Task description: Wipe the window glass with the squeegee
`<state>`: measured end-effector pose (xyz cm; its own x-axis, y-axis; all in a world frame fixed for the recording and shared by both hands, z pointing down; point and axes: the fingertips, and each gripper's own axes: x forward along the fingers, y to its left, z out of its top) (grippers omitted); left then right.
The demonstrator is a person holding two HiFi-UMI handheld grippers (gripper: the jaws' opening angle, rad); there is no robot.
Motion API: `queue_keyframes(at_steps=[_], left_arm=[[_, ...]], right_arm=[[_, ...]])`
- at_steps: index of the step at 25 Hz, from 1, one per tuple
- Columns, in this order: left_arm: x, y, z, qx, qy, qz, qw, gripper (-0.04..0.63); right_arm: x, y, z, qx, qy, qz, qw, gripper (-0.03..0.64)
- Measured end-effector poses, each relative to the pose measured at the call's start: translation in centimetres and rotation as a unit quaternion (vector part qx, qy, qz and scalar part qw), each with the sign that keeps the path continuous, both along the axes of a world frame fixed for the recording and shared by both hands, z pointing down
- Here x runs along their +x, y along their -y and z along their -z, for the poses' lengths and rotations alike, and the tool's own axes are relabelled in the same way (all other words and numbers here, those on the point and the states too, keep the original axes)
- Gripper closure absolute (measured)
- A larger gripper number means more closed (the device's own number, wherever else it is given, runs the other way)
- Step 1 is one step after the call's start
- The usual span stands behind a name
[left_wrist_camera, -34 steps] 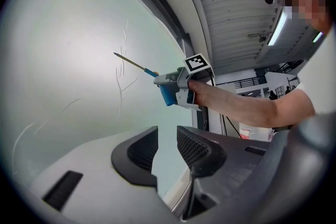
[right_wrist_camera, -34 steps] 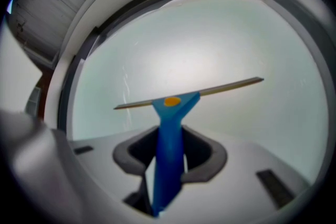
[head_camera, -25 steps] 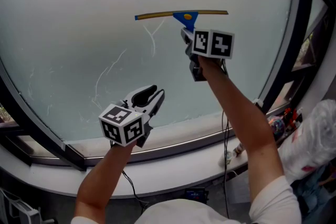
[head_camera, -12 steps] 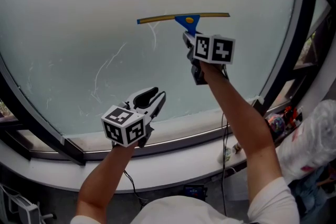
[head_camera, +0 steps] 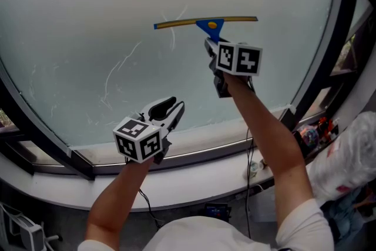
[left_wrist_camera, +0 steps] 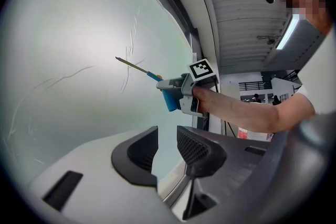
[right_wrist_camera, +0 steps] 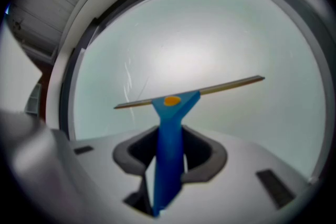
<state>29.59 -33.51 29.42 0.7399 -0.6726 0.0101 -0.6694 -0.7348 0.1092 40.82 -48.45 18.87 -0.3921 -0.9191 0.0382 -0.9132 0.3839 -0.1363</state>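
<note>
Pale window glass (head_camera: pixel 88 20) fills the far view; my right gripper (head_camera: pixel 211 45) clamps the squeegee (head_camera: pixel 205 22) handle to hold its blade level against the pane, while my left gripper (head_camera: pixel 167 110) hangs open and empty, clear of the stroke.

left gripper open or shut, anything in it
Open and empty: the left gripper has its jaws apart, with only the window glass showing through the gap.

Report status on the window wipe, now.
Right gripper shut on squeegee handle. Blade nearly level against window glass. Left gripper open, empty, low near the sill, clear of the blade.
</note>
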Motion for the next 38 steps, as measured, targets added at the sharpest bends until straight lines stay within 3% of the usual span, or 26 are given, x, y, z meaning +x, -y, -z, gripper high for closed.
queue_keyframes(at_steps=[38], left_arm=[[-0.7, -0.1, -5.7, -0.059, -0.005, 0.013, 0.9982, 0.462]], right_arm=[[-0.2, -0.3, -10.6, -0.049, -0.024, 0.003, 0.999, 0.472]])
